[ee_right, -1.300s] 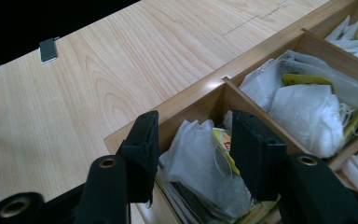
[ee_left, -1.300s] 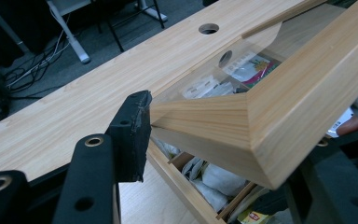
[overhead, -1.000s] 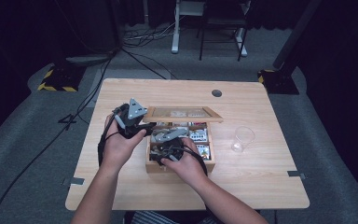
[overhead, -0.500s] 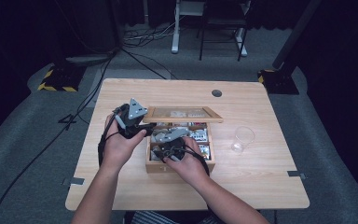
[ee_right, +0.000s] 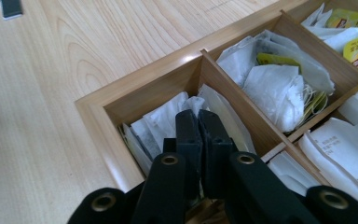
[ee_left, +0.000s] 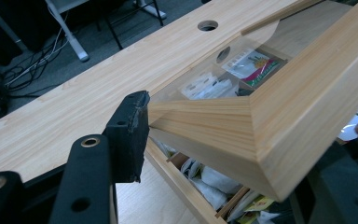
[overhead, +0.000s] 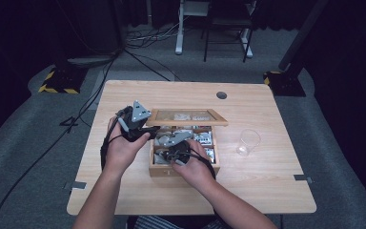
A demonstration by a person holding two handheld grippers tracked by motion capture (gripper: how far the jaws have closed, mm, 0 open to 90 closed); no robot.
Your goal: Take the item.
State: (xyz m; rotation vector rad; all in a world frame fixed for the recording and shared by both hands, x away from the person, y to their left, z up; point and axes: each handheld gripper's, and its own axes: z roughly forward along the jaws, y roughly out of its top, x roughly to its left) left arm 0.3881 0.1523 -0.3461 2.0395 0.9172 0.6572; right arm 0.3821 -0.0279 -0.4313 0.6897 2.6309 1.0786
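**Right gripper view: sachet pick from the corner compartment, lid held open**

Right gripper view, lower centre of the frame: the right gripper has its two black jaws closed together, pads nearly touching, with the tips down among the white tea sachets in the corner compartment of the wooden tea box. Whether paper is actually pinched between the pads cannot be told; the tips hide the contact. The compartment next to it, upper right of the frame, holds more white sachets and a yellow-tagged one.

Left gripper view, lower left: the left gripper is clamped on the near corner of the box's wood-framed lid, one pad against the frame's outer face, the other jaw hidden behind the wood. The lid stands raised, its clear pane showing packets beneath.

High view, centre: both hands meet at the box on the table; the lid is propped at the far edge. An empty clear cup stands to the right, well apart from the box.

Step in hand, as judged: grasping one sachet. The next move calls for a straight lift to confirm a single sachet comes free, with the lid held steady, probably then a carry toward the cup.
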